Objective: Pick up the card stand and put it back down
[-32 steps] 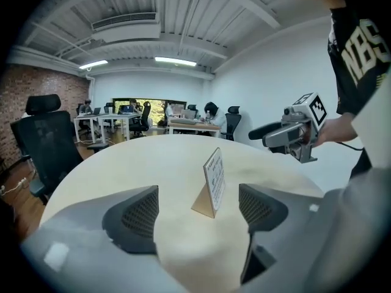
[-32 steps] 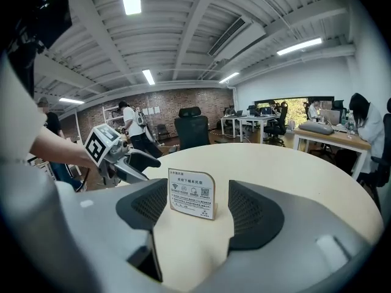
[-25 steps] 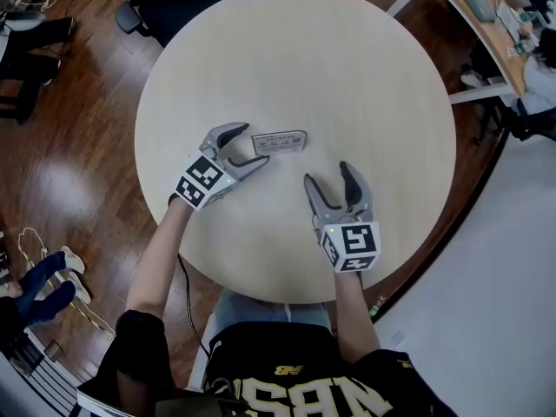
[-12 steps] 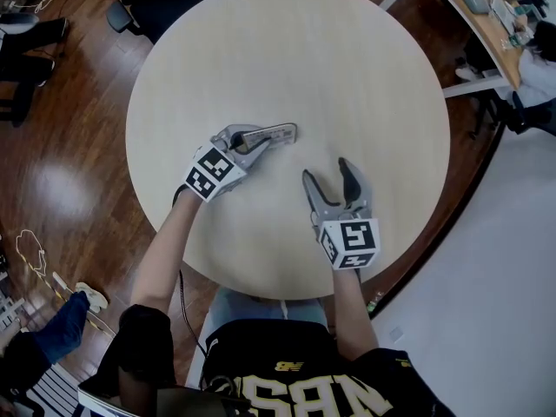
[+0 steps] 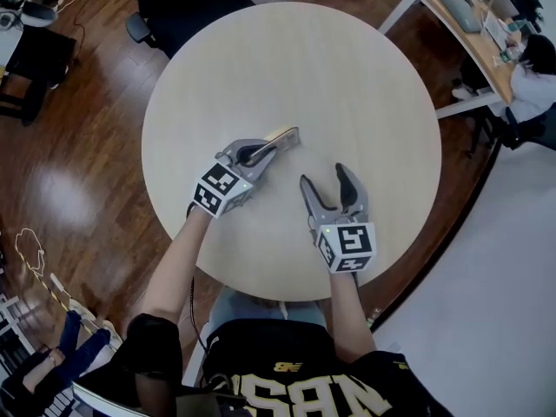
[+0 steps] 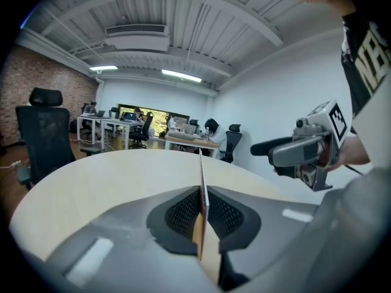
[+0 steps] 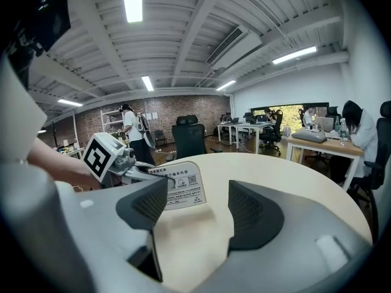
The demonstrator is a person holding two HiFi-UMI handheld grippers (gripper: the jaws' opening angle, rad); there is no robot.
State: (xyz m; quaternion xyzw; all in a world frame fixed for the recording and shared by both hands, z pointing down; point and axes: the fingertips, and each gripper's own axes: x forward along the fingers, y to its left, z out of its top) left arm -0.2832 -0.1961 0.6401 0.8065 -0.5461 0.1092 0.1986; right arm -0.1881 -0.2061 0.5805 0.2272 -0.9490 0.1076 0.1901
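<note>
1. The left gripper [image 5: 271, 148] is closed tight on the card stand [image 5: 285, 135]. In the left gripper view the thin card is seen edge-on, and both dark pads are pressed flat against its faces.
2. The card stand is held at the very tip of the left gripper. It sticks out beyond the jaws, away from the person, over the pale round tabletop [image 5: 347, 76].
3. In the right gripper view the printed white face of the card stand is seen upright, ahead and to the left of that gripper's jaws. The left gripper's marker cube is seen just behind it. Whether the lower edge of the card stand touches the tabletop cannot be told.
4. The right gripper [image 5: 323, 177] is held wide open. Nothing is gripped by it, and only bare tabletop is seen between its two pads.
5. The right gripper is kept low over the tabletop, near the left gripper on its right side, and apart from the card stand.
6. A dark office chair [image 5: 187, 3] is seen beyond the far edge of the tabletop, well ahead of both grippers, on a wooden floor [image 5: 69, 146].
</note>
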